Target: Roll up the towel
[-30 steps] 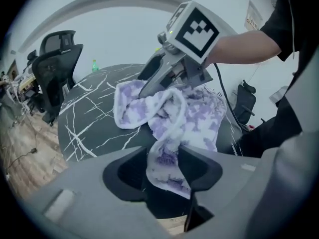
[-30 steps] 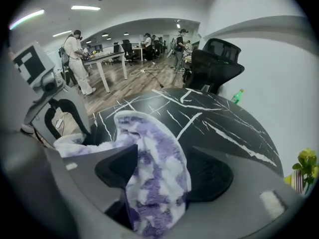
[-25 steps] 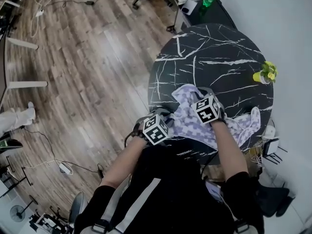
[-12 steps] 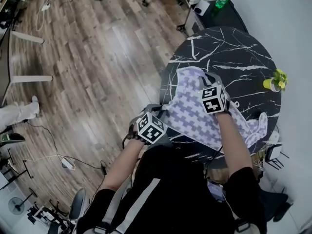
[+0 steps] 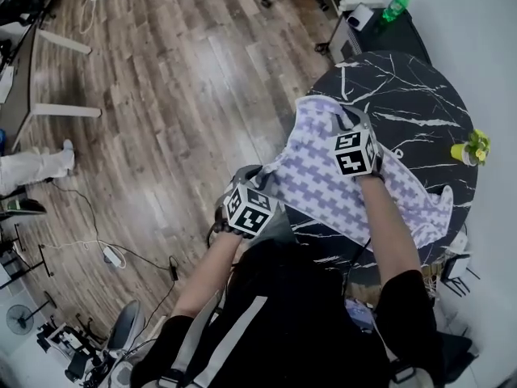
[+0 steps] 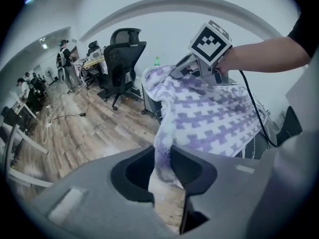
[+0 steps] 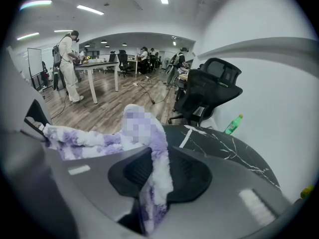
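— Where is the towel (image 5: 347, 196) right now?
— Held taut between the 2 grippers. Its far edge hangs past the left rim of the round black marble table (image 5: 420, 95), above the wood floor (image 5: 161, 95). The rest lies across the tabletop, trailing toward the right near edge.
— What about the left gripper (image 5: 265, 186)?
— It sits off the table's edge, over the floor, pointing down. Its jaws are narrow, pinching a bunched corner of the towel. They have just been opening slightly, yet the cloth is between them and pressed.
— And the right gripper (image 5: 343, 124)?
— Above the tabletop, at the towel's upper edge. Its jaws are likewise narrow, clamping a fold of the cloth that runs down through them. They too have just eased open a little, with the towel between them.
— Anything else on the table?
— A small yellow pot with a plant (image 5: 471, 148) near the right rim, well apart from the towel. A green bottle (image 5: 397, 5) stands on a dark unit beyond the table.
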Motion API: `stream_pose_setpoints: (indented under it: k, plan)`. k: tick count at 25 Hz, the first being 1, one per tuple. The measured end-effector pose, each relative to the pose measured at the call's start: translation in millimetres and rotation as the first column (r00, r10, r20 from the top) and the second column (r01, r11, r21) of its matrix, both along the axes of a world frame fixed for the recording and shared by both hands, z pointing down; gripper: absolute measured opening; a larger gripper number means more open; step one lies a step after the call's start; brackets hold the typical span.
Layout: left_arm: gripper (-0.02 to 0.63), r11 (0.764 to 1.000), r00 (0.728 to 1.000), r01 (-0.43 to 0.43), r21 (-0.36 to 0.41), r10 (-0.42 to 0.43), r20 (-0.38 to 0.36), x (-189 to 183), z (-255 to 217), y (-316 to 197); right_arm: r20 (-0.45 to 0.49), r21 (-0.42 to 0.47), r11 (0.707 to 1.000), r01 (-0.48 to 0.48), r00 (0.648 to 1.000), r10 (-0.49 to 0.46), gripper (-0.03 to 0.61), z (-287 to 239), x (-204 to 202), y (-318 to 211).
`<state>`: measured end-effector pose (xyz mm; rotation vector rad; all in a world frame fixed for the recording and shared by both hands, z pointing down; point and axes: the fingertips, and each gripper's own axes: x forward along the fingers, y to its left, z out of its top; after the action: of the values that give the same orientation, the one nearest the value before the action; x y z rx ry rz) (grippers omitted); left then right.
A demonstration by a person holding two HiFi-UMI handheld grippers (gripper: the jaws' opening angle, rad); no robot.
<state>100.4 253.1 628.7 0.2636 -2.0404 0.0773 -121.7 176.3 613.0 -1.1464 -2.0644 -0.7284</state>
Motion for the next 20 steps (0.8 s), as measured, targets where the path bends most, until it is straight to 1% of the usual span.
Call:
stream_pose_setpoints:
  k: [1, 2, 3, 5, 6, 8, 13, 16, 20]
  plan:
    - [0.122, 1.0, 1.0, 0.007, -0.016, -0.007, 0.005, 1, -2, 2, -0.015, 0.001, 1.0, 0.004, 1.0, -0.004, 0.075, 2, 3, 2]
    - [0.151, 1.0, 1.0, 0.009, -0.029, -0.009, 0.008, 2, -4, 2, -0.032, -0.001, 1.0, 0.008, 0.999, -0.008, 0.149, 4, 7, 2]
    - [0.174, 0.999, 1.0, 0.009, -0.038, -0.009, 0.01, 4, -5, 0, -0.045, -0.007, 1.0, 0.012, 0.999, -0.012, 0.198, 5, 11, 1]
    - [0.18, 0.999, 1.0, 0.003, -0.047, -0.002, 0.016, 5, -10, -7, -0.049, -0.017, 1.0, 0.026, 0.998, -0.027, 0.262, 4, 20, -5]
    - [0.192, 0.999, 1.0, -0.004, -0.052, 0.005, 0.02, 5, -12, -10, -0.043, -0.02, 0.999, 0.034, 0.998, -0.035, 0.278, 4, 23, -8]
    - [0.196, 0.998, 0.999, -0.026, -0.06, 0.028, 0.022, 4, -15, -20, -0.037, -0.026, 0.999, 0.037, 0.999, -0.038, 0.284, 2, 29, -17]
    - [0.199, 0.994, 0.995, -0.099, -0.05, 0.101, 0.024, 0, -23, -63, -0.042, -0.061, 0.998, -0.006, 0.999, 0.003, 0.284, -13, 44, -58]
    - [0.198, 0.986, 0.987, -0.159, -0.038, 0.16, 0.027, -7, -23, -104, -0.022, -0.059, 0.998, -0.036, 0.999, 0.035, 0.284, -20, 48, -100]
    - [0.198, 0.97, 0.969, -0.243, -0.032, 0.244, 0.031, -20, -22, -165, -0.029, -0.048, 0.993, -0.108, 0.994, 0.107, 0.284, -21, 42, -173]
